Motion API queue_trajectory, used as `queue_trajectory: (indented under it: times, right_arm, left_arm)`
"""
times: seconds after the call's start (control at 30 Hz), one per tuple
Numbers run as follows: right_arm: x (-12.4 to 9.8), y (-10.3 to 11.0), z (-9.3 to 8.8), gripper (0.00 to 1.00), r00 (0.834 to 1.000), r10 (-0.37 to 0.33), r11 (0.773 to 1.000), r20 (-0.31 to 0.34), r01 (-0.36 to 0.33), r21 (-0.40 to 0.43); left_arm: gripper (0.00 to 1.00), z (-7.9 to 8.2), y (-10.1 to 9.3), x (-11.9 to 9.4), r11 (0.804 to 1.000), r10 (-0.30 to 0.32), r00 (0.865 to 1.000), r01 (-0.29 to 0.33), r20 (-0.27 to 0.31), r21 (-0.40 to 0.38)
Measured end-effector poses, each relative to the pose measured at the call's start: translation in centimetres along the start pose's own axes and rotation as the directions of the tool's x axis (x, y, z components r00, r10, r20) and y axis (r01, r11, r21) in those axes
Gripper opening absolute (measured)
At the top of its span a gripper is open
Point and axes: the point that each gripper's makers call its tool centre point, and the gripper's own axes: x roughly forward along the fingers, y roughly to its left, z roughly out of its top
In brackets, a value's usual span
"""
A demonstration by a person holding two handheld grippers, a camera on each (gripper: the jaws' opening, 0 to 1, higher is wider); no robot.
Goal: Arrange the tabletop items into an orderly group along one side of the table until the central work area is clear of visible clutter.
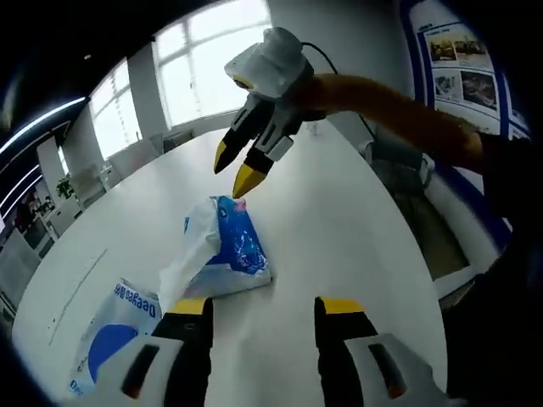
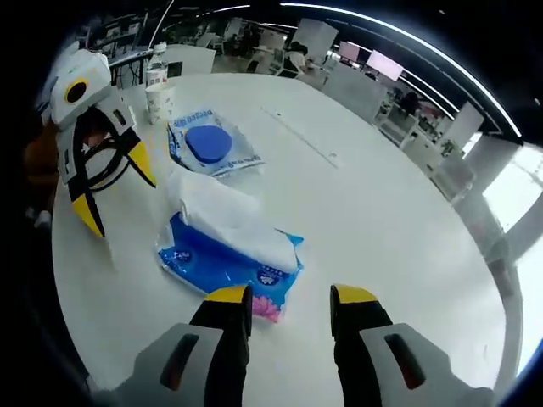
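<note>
A blue tissue pack [image 1: 229, 250] with white tissue pulled out of it lies on the white table [image 1: 339, 220], just ahead of my left gripper [image 1: 265, 309], which is open with nothing between its jaws. My right gripper [image 1: 235, 170] hovers beyond the pack with its yellow tips pointing down at it. In the right gripper view the same tissue pack [image 2: 222, 246] lies just in front of my open right gripper [image 2: 291, 297], while the left gripper [image 2: 117, 199] hangs open to its left. A flat white wipes pack [image 2: 208, 144] with a blue round lid lies further off; the wipes pack [image 1: 114, 331] sits left of my left jaw.
A paper cup [image 2: 159, 102] and a water bottle [image 2: 155, 59] stand near the table's far rim behind the wipes pack. The table edge [image 1: 433, 280] runs close on the right, with a chair beyond. Bare tabletop [image 2: 382, 195] stretches to the right.
</note>
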Motion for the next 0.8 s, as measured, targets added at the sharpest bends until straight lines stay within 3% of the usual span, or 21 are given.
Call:
queue_trajectory:
  times: [0.17, 0.4, 0.5, 0.6, 0.8]
  right_arm:
    - [0.1, 0.0, 0.0, 0.35, 1.0, 0.003, 1.0, -0.004, -0.003, -0.006]
    - [0.6, -0.2, -0.4, 0.35, 1.0, 0.011, 1.0, -0.017, -0.011, 0.001]
    - [0.8, -0.3, -0.6, 0.34, 1.0, 0.012, 1.0, -0.026, -0.012, 0.001]
    - [1.3, 0.1, -1.1, 0.33, 0.999, 0.016, 1.0, -0.03, -0.016, 0.019]
    - [2.0, -0.4, -1.1, 0.31, 0.999, 0.036, 0.999, -0.039, -0.035, 0.03]
  left_arm:
    - [0.46, -0.6, -0.2, 0.9, 1.0, -0.008, 1.0, 0.007, -0.026, -0.02]
    - [0.42, -0.4, 0.4, 2.1, 0.993, -0.019, 1.0, 0.021, 0.014, -0.114]
    - [0.35, -0.4, 1.2, 2.5, 0.992, -0.009, 1.0, 0.012, 0.019, -0.127]
    - [0.35, 0.0, 1.5, 2.9, 0.983, 0.014, 0.999, -0.006, 0.045, -0.184]
    - [0.35, -0.2, 1.9, 3.5, 0.977, 0.026, 0.998, -0.015, 0.051, -0.213]
